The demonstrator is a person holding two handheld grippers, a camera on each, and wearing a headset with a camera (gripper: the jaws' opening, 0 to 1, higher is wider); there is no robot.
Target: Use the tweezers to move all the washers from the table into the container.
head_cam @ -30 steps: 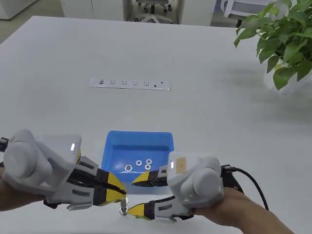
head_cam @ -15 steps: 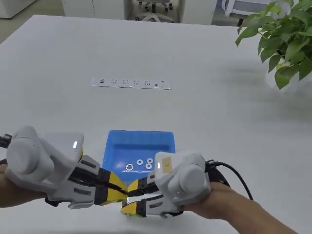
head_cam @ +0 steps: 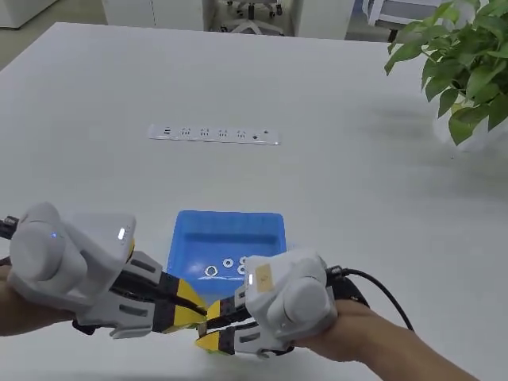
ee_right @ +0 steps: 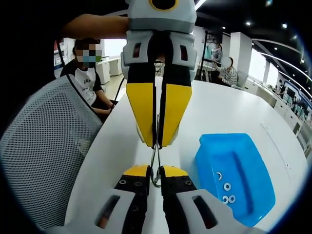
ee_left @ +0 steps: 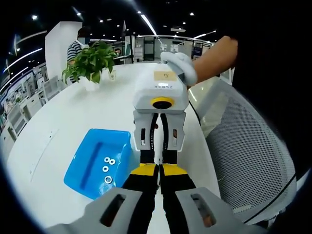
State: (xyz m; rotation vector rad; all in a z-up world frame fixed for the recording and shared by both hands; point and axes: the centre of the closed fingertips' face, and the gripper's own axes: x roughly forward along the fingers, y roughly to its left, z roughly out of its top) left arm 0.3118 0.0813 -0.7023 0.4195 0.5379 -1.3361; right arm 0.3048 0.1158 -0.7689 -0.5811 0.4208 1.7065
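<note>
Pinching tweezers (ee_right: 156,165) (both jaws closed)

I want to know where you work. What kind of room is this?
Probably an office: a big white table with a power strip, a mesh office chair beside it, and a potted plant.

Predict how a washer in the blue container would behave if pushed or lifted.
The washers look small, thin metal rings, so probably light and rigid. Lying flat in the container, they would likely slide rather than roll. Shiny surfaces may slip from the tweezers.
</note>
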